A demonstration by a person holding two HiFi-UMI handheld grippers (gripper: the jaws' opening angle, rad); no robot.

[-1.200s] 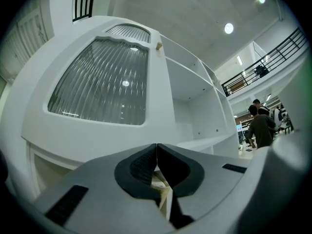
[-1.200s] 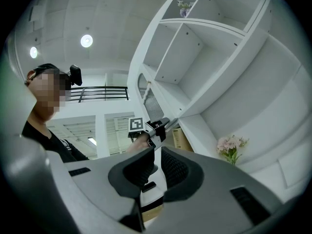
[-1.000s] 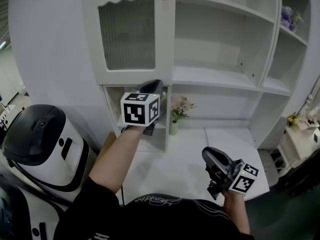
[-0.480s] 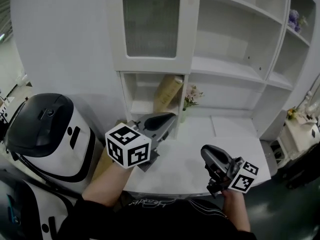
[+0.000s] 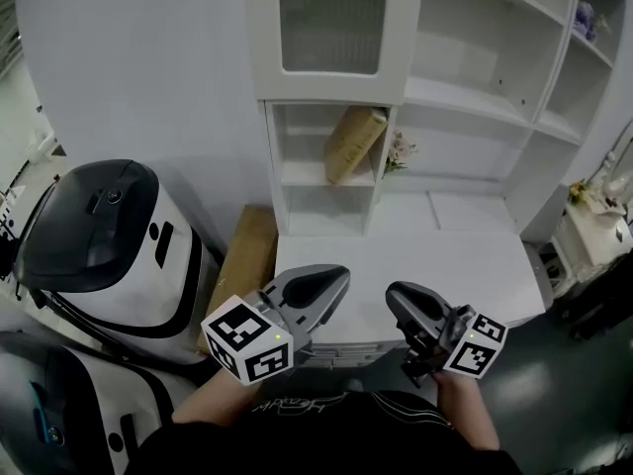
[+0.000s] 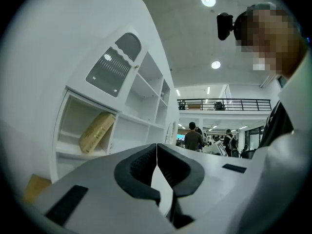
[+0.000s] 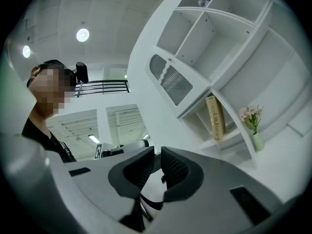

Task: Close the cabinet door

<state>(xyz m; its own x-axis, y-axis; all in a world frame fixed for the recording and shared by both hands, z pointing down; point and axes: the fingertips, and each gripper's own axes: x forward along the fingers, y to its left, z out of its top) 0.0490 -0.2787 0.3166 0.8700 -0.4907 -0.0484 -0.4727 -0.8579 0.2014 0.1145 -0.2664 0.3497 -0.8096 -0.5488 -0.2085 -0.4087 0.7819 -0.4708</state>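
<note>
Tan box [image 5: 354,144] aslant under the cabinet door [image 5: 331,23]; flowers [image 5: 399,149] near

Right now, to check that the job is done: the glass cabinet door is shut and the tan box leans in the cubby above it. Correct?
Not quite. The tan box leans in the cubby below the glass cabinet door, not above it, as the head view shows. The door is shut.

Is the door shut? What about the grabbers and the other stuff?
Cabinet door: shut.
Left gripper: jaws together, empty.
Right gripper: jaws a crack apart, empty.
Book: leaning tilted in the cubby under the door.
Flower vase: upright, beside that cubby.
</note>
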